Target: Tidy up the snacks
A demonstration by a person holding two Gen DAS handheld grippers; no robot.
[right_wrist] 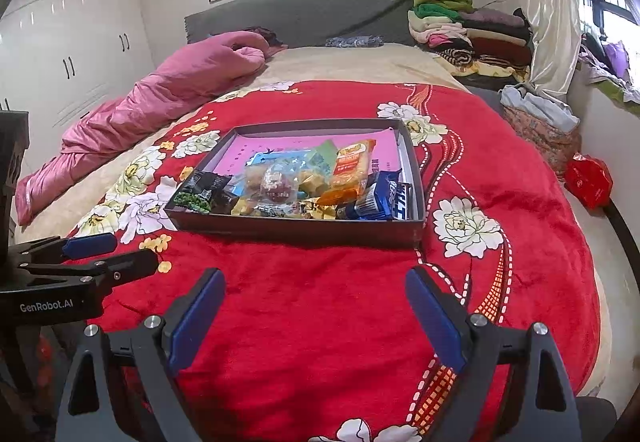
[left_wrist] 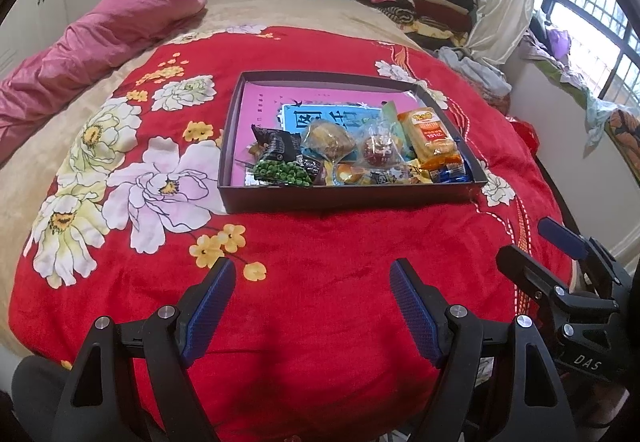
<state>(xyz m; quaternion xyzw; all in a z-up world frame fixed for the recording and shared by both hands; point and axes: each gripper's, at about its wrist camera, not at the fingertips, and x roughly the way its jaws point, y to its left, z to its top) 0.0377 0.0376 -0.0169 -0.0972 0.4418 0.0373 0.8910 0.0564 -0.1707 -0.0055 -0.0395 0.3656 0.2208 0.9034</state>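
Snacks (left_wrist: 352, 149) sit heaped along the near edge of the box (left_wrist: 344, 197) mid-bedspread (left_wrist: 320, 250), apparently gathered; left gripper (left_wrist: 312, 282) and right gripper (right_wrist: 314, 290) hover short, jaws apart, empty.

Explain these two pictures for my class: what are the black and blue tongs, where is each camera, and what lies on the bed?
Nobody here is a robot: a person holds one pair of tongs in each hand, with a camera riding on each. One picture looks along the left tongs, the other along the right tongs. Both are open and hold nothing. They hover above a red flowered blanket. On it sits a shallow dark cardboard box holding wrapped snacks, such as an orange cake packet, a green pea packet and a blue-and-white wrapped bar.
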